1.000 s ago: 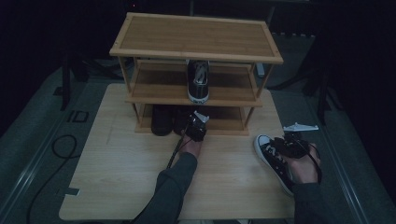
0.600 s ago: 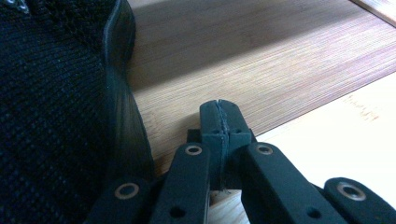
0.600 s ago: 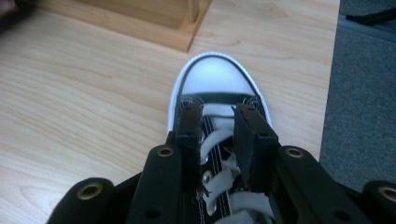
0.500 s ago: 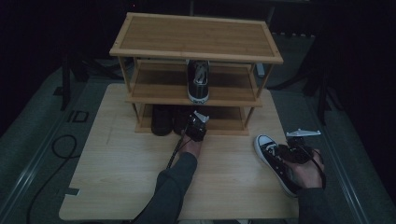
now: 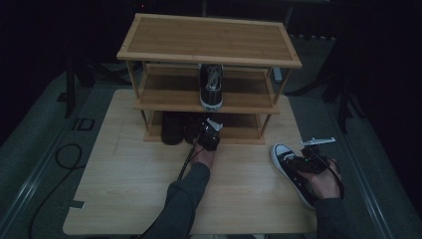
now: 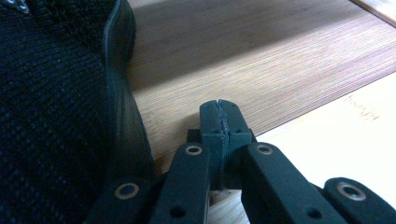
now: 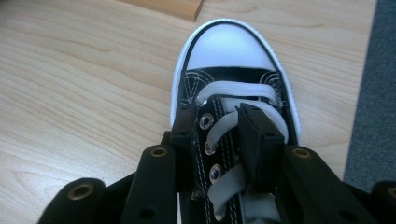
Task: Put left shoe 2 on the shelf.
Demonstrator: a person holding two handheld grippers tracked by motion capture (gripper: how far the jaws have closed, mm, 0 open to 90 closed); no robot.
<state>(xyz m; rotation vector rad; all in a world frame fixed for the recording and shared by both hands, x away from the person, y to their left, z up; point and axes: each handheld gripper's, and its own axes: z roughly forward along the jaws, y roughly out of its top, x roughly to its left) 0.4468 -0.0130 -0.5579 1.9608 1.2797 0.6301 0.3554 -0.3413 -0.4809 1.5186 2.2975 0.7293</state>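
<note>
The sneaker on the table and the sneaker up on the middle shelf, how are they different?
The sneaker on the table lies by the right gripper, whose jaws, just opening, straddle its laces; the sneaker on the middle shelf stands alone. The table one shows a white toe cap; the shelf one shows its heel. Both look dark with white soles.

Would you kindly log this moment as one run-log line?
left gripper shut, empty, beside black shoe | right gripper jaws opening, astride sneaker laces | rack holds one shoe

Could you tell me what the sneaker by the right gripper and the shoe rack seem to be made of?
Sneaker: apparently black canvas with stitching, a smooth white toe cap that looks like rubber, flat white laces. Shoe rack: light wood, possibly bamboo, with visible grain and matte finish.
</note>
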